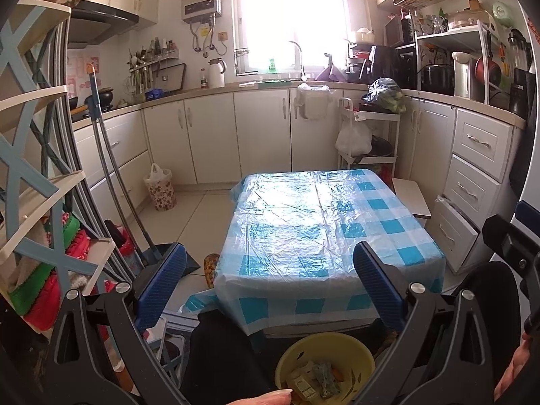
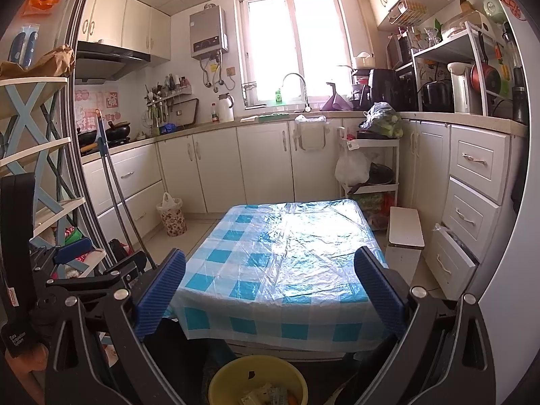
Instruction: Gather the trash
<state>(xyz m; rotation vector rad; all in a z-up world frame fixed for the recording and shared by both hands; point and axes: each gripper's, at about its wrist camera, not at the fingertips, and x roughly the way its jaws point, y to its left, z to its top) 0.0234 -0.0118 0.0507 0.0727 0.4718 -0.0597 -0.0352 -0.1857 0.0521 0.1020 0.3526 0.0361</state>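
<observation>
Both claws, left (image 1: 270, 283) and right (image 2: 270, 287), gape wide and empty; the trash (image 1: 315, 379) seems already in the yellow bucket (image 2: 219, 384) below the table's (image 2: 276, 263) near edge, so we check for strays.

The left gripper (image 1: 270, 285) has a black frame of angled, cut-out arms joined by round silver screws. Its jaws carry flat blue pads (image 1: 162, 290) with a fine ribbed texture. The right gripper (image 2: 270, 288) is built alike: black arms, silver screws, ribbed blue pads (image 2: 161, 292). A black handle (image 2: 17, 270) beside it bears small white lettering and a red label at its edge. The person wears dark trousers (image 1: 219, 357); a fingertip (image 1: 270, 397) shows at the bottom edge.
</observation>
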